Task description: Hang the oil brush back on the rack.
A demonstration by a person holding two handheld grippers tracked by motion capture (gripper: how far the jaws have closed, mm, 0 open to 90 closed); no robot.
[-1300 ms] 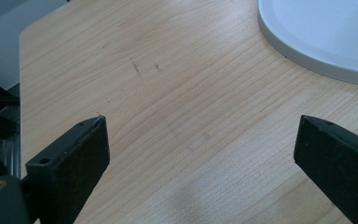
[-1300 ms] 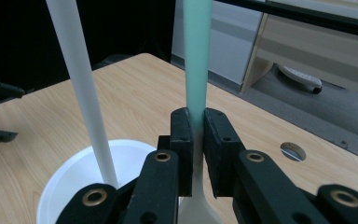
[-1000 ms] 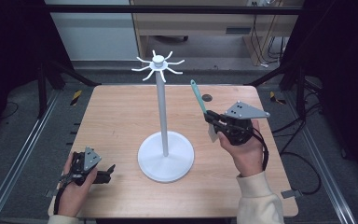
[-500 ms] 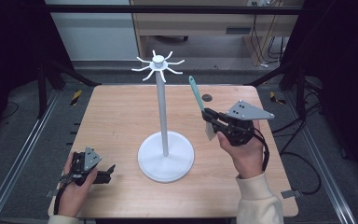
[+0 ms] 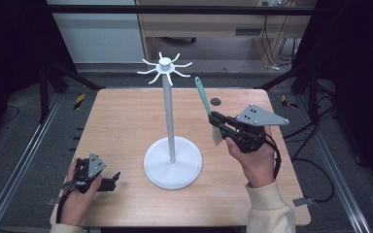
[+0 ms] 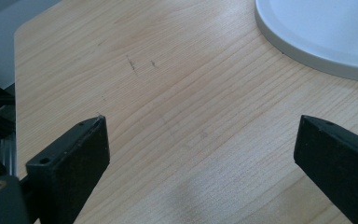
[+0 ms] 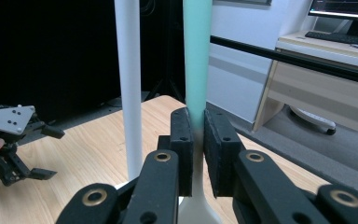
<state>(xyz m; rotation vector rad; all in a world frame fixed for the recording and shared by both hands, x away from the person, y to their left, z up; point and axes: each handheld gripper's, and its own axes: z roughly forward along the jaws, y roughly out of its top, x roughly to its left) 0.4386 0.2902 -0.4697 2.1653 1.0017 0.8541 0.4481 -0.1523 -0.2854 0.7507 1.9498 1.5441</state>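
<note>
a: right gripper (image 5: 217,124) lifted above the worktop (image 5: 126,121), jaws pinched tight on a teal-handled spatula (image 5: 203,94), handle up, blade hanging below.

b: why upright?

a: likely so the handle's end can meet a hook on the white stand (image 5: 171,145) (just beside it).

b: and the left gripper (image 5: 110,178)?

a: low on the worktop, jaws wide, holding nothing, well out of the way.
</note>
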